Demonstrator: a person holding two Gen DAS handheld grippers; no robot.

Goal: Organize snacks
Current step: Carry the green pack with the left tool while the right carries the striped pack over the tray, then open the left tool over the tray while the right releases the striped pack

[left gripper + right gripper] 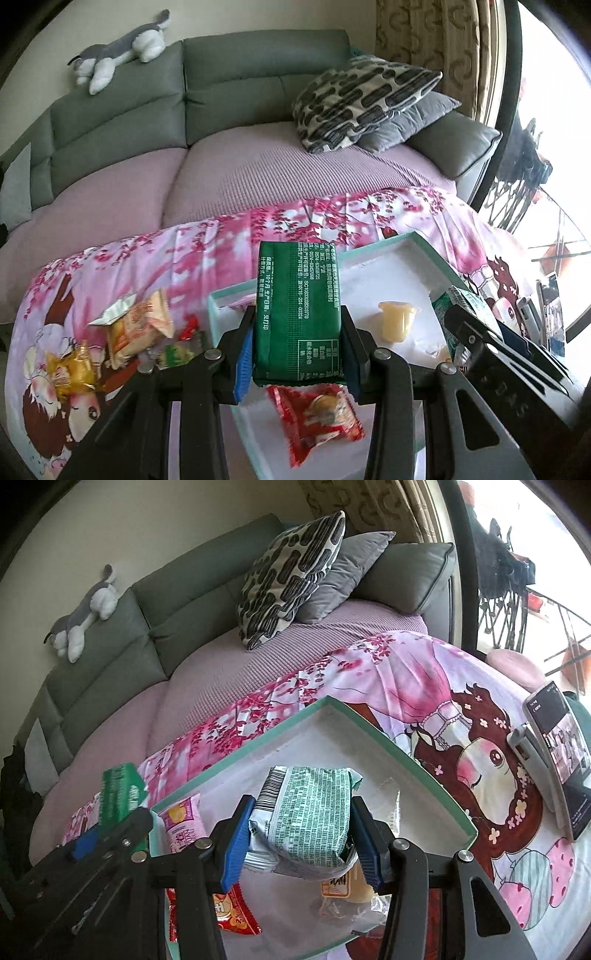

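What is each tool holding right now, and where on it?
The left tool clamps a dark green foil snack packet across its long sides near the lower end. The right tool clamps a pale green printed packet across its sides.

Dark green pack [300, 314] with white print is up in the air, clamped on both long sides, hanging over the near left corner of the box [432, 246]. Pale green-and-white pack [306, 821] with a barcode is pinched the same way, crumpled, above the box middle. The box is shallow, teal rim, white inside. In it: red packet [317, 417], jelly cup [399, 319], pink packet [183, 825]. Loose snacks [133, 332] sit left of it on the cloth.
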